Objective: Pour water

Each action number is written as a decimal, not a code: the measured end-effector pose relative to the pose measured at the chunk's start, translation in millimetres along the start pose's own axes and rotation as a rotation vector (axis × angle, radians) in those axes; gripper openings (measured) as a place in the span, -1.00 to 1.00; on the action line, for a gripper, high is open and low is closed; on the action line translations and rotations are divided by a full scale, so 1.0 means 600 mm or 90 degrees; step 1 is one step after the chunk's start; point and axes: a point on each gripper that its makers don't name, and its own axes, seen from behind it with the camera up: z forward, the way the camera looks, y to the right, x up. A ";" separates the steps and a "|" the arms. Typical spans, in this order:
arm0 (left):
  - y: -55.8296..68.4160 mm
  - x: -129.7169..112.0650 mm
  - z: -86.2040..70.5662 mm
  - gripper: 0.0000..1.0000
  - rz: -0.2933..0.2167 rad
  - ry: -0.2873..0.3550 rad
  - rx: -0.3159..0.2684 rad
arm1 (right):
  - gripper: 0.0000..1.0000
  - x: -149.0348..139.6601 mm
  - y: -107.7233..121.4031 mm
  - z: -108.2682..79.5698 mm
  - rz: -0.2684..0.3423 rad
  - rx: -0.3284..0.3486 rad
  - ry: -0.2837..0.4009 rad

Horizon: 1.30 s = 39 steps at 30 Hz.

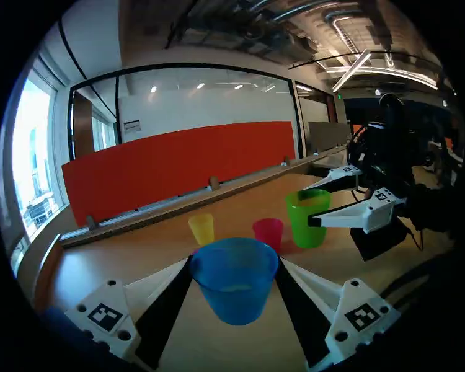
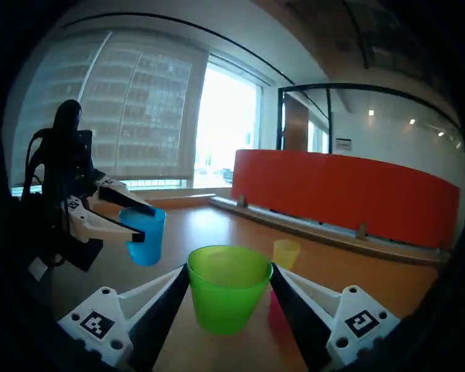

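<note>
My left tongs (image 1: 234,265) clamp the blue cup (image 1: 234,294) and my right tongs (image 2: 229,270) clamp the green cup (image 2: 227,301), both upright, a little apart. I think I must bring one rim over the other and tilt slowly.

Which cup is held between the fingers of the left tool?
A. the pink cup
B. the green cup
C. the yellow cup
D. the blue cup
D: in the left gripper view, the blue cup sits gripped between the two fingers of the left tool, while the right tool holds the green cup.
</note>
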 end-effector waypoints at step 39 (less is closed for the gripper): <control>0.032 0.045 0.021 0.79 0.179 -0.002 -0.019 | 0.89 -0.042 -0.063 0.011 0.009 0.070 -0.026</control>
